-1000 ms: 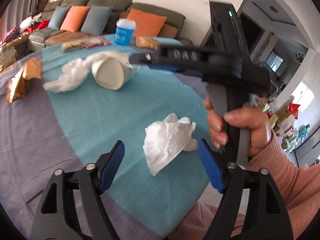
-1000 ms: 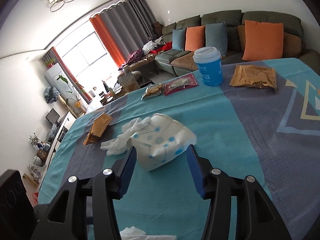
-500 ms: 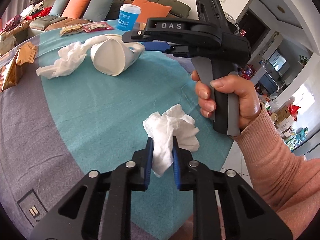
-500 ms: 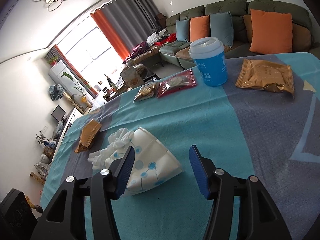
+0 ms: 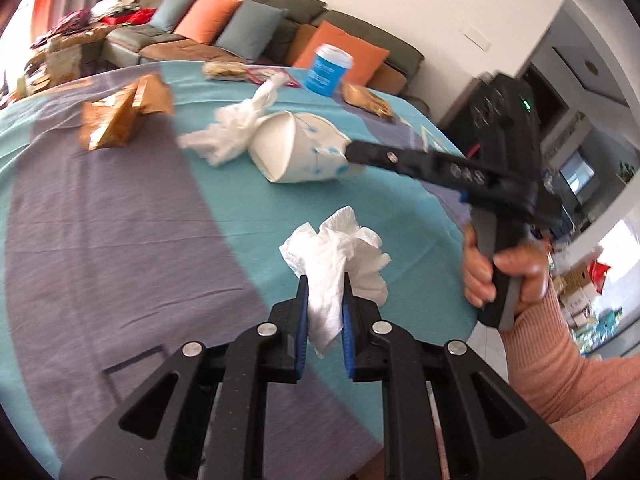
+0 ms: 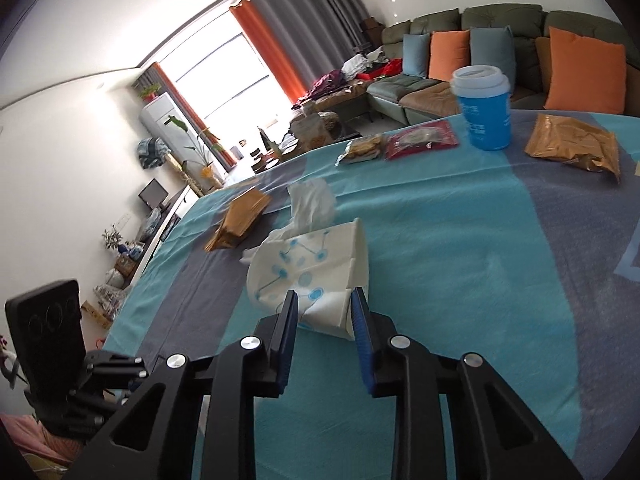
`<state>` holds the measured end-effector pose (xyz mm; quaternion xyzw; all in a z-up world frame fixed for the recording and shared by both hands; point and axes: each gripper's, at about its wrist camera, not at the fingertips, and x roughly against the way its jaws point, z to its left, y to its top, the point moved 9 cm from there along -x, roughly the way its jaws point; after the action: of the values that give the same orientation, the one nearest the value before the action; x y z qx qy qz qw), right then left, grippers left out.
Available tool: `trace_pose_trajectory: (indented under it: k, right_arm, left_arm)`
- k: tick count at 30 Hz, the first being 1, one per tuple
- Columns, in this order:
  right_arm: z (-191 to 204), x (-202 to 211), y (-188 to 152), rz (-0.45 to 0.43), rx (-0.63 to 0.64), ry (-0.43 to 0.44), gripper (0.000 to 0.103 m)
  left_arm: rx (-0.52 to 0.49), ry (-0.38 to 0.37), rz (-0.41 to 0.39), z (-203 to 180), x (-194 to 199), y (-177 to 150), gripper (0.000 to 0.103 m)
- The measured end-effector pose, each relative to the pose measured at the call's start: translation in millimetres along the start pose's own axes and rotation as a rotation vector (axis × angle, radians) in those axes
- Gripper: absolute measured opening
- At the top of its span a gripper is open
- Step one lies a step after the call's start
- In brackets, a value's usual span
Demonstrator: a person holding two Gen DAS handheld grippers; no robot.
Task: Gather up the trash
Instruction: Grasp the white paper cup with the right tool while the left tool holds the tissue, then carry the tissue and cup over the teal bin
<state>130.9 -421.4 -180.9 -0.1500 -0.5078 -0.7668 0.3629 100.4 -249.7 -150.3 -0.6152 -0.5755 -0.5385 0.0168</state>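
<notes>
In the left wrist view a crumpled white tissue stands up between the blue pads of my left gripper, whose jaws are closing and pinch it just above the teal cloth. A crushed white paper cup with blue dots lies on its side further in. My right gripper has its jaws closing, both pads pressing on the cup's folded end. From the left wrist view, the right gripper's finger meets the cup. A second white tissue rests against the cup's far side.
A blue lidded cup, a red packet, a biscuit packet and gold snack bags lie on the teal and purple cloth. A hand in a pink sleeve holds the right gripper beside the table edge.
My left jaws went from wide open to pinching the tissue, then swung across the table with it. My right jaws, open around the cup before, have narrowed onto its end.
</notes>
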Motion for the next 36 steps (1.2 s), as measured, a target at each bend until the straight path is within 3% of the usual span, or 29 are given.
trace_pose_trajectory:
  k: [2,4,5,22,36]
  right_arm:
    - [5.8,-1.8,-2.7,0.002,0.001,0.011,0.025]
    - [10.1,-3.5,-5.7,0.010,0.001,0.024,0.005]
    - [12.3,-2.9,-6.3,0.009,-0.002,0.035,0.004]
    - [81.5,27.4,-6.9,-0.055,0.067,0.139,0.002]
    - [173.5,-11.8,-13.4,0.017,0.169,0.304,0.002]
  left_arm:
    - [0.011,0.024,-0.018,9.1,6.9,2.1,0.014]
    - [0.019,0.043,-0.035,17.1,14.2,3.3,0.014]
    - [0.029,0.049,-0.043,20.8,18.0,3.5,0.014]
    - [0.140,0.179,-0.172,89.7,98.2,-7.2,0.013]
    - [0.225,0.309,-0.286,132.1,180.0,-36.5,0.013]
